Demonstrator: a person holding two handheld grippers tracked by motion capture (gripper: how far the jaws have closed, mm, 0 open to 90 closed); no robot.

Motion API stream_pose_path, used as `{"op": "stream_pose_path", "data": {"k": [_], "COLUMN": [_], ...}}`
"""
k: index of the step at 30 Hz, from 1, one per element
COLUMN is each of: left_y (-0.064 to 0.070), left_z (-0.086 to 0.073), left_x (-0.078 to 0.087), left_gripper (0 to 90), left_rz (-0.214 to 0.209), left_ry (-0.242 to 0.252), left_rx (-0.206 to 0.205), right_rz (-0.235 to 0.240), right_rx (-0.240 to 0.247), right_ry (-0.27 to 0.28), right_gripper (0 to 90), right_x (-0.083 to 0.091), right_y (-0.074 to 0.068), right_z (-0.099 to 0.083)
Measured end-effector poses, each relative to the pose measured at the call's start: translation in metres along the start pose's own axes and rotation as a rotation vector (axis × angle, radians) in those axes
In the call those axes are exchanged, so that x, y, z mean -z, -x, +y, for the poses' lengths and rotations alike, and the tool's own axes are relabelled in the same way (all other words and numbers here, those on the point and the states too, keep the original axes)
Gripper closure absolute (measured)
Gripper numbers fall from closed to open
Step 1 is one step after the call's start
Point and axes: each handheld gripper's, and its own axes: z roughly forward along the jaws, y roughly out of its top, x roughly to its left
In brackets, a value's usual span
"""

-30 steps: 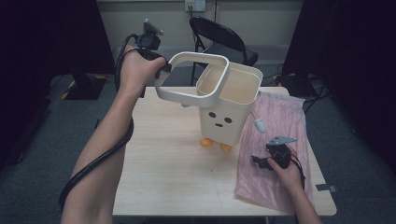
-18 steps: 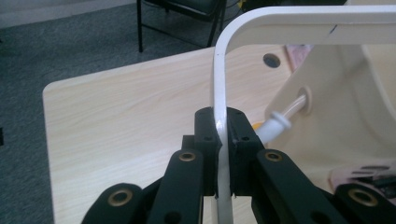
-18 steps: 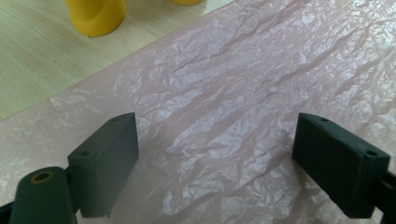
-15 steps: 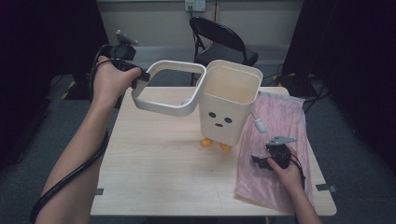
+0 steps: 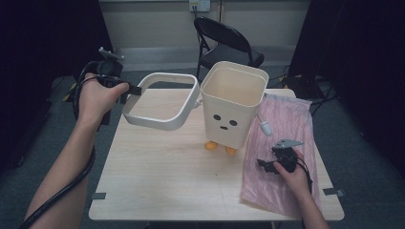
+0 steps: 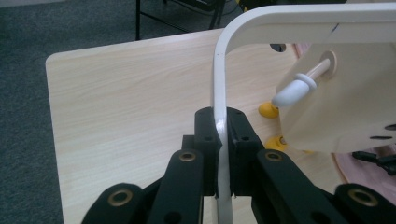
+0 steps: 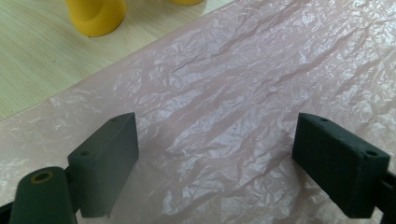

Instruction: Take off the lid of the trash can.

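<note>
A cream bin (image 5: pixel 232 109) with a drawn face and orange feet (image 5: pixel 210 146) stands upright on the wooden table (image 5: pixel 162 176). My left gripper (image 5: pixel 131 89) is shut on the edge of a cream rounded-square ring (image 5: pixel 153 122). The ring hangs in the air left of the bin, its far end close against the bin's upper side. In the left gripper view the ring's rim (image 6: pixel 219 84) runs between the jaws of the left gripper (image 6: pixel 223 140), beside the bin's wall (image 6: pixel 341 102) and its white peg (image 6: pixel 299 88). A pink plastic bag (image 5: pixel 286 119) lies flat at the right. My right gripper (image 5: pixel 267 167) rests open over the bag (image 7: pixel 233 93).
A black folding chair (image 5: pixel 224 40) stands behind the table's far edge. Bare tabletop (image 6: pixel 126 107) stretches under the ring and toward the front left. An orange foot (image 7: pixel 95 16) of the bin sits just beyond the bag's edge. Dark floor surrounds the table.
My left gripper has carried the ring off the bin's top, leftward and down to the bin's left side. The right gripper and bag have stayed put.
</note>
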Motion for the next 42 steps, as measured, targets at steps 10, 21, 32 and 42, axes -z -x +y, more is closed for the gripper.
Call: {"op": "stream_pose_path", "data": {"k": [10,21,32,42], "left_y": [-0.015,-0.025,-0.031,-0.035], "left_z": [-0.029,-0.066,-0.100,-0.126], "left_x": [-0.004,-0.030,-0.059,-0.087], "left_gripper": [84.7,84.7,84.7,84.7], "left_rz": [0.012,0.002,0.023,0.020], "left_ry": [-0.011,-0.036,-0.064,-0.059], "left_rx": [0.006,0.006,-0.004,0.001], "right_rz": [0.000,0.001,0.001,0.001], "right_rx": [0.000,-0.001,-0.001,-0.001], "right_ry": [0.000,-0.002,-0.002,-0.002], "right_gripper": [13.4,13.4,13.4,13.4], "right_x": [0.000,0.000,0.000,0.000], "right_y": [0.000,0.000,0.000,0.000], "right_z": [0.000,0.000,0.000,0.000]}}
